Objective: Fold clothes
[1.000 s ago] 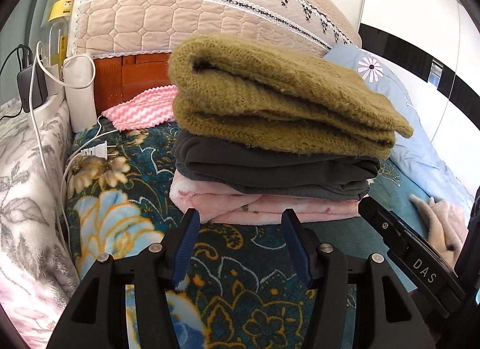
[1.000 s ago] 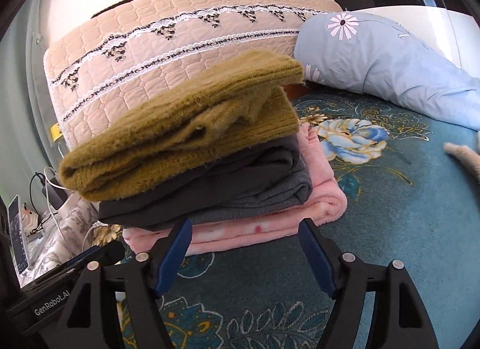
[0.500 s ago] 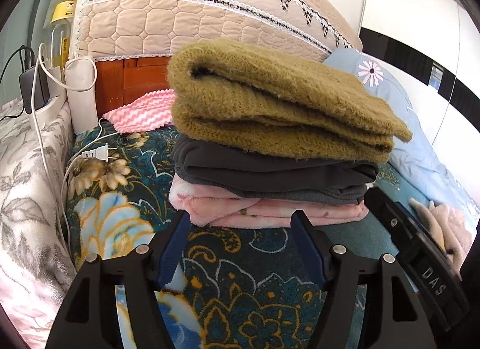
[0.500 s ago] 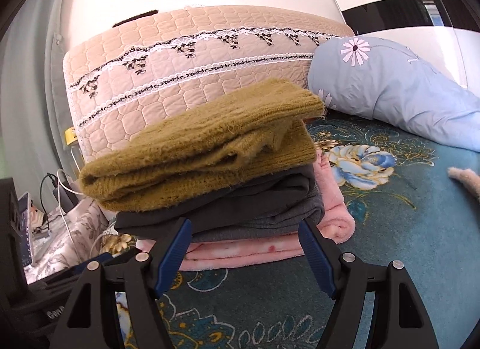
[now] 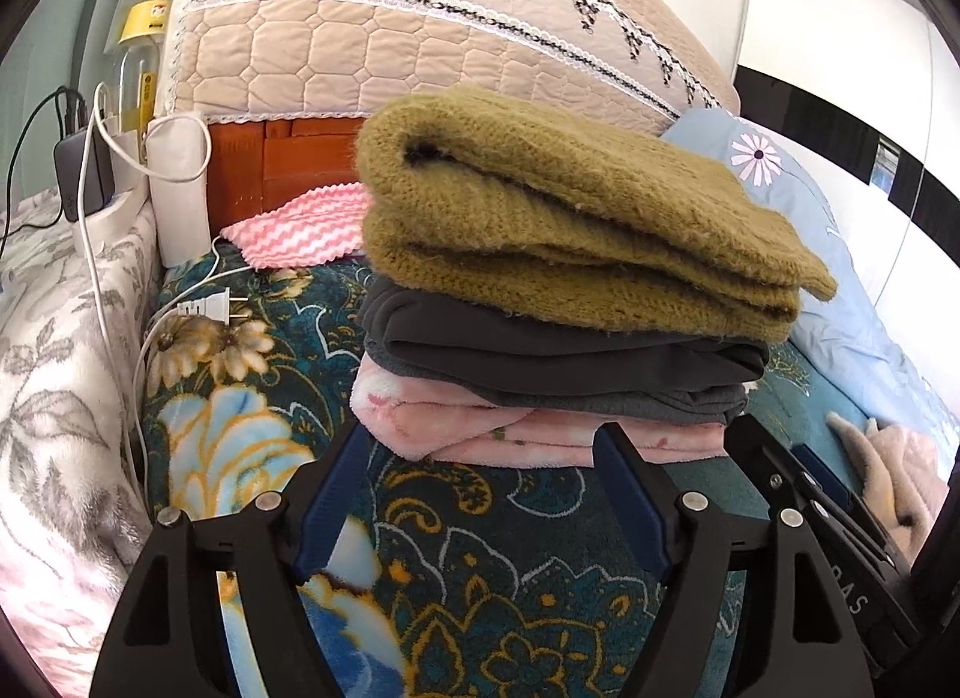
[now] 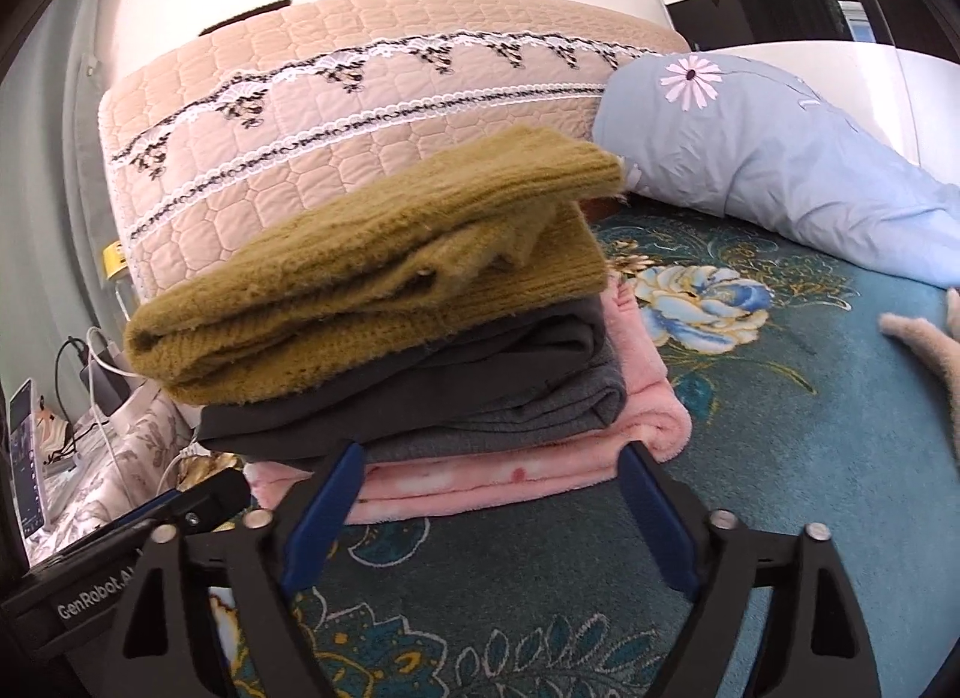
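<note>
A stack of folded clothes sits on the teal floral bedspread [image 5: 480, 548]: an olive knit sweater [image 5: 570, 206] on top, a dark grey garment [image 5: 540, 350] under it, a pink fleece piece [image 5: 456, 428] at the bottom. The same stack shows in the right wrist view: sweater [image 6: 372, 278], grey garment [image 6: 480, 398], pink piece [image 6: 510, 476]. My left gripper [image 5: 480, 452] is open and empty, just in front of the stack's base. My right gripper [image 6: 489, 470] is open and empty, at the pink piece's front edge.
A quilted beige headboard cover [image 5: 420, 26] rises behind the stack. A light blue pillow [image 6: 780, 158] lies to the right. A pink zigzag cloth [image 5: 300, 224], a white plug and cable [image 5: 204, 308] and a charger [image 5: 78, 170] are at the left. A beige fluffy garment [image 5: 888, 458] lies at the right.
Both grippers have pulled back slightly and tilted up from the stack. The left jaws have opened wider. The stack has not moved.
</note>
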A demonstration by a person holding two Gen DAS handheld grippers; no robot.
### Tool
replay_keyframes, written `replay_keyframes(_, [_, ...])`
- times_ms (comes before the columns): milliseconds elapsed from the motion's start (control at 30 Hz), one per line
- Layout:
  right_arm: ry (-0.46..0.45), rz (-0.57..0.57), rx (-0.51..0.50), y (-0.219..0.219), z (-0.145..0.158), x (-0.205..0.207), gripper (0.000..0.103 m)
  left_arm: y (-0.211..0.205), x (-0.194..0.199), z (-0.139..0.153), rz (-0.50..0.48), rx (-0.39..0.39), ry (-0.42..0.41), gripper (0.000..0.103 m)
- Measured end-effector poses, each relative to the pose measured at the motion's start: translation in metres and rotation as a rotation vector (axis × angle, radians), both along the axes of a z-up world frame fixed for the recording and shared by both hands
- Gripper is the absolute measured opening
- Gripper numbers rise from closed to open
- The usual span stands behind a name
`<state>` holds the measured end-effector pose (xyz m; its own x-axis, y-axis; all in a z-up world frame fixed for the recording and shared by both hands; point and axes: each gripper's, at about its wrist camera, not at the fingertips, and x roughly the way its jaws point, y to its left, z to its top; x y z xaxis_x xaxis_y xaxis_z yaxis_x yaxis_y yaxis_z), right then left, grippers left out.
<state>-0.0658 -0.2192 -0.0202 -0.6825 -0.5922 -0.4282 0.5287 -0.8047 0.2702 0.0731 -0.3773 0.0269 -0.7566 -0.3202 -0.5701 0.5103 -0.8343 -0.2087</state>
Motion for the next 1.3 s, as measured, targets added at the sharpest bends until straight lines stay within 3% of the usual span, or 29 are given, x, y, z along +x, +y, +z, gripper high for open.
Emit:
replay_keyframes(67, [-0.008,-0.007,-0.005,0.0021,-0.0008,-0.0014,0.103,-0.0023,-0.0002,-0.0011,0.010,0.013,0.000,0.079])
replay_keyframes(1300, [-0.033,-0.018,0.051,-0.0026,-0.0064,-0.0034,0.103,-0.0007,-0.0018,-0.0050,0.031,-0.034,-0.046,0.079])
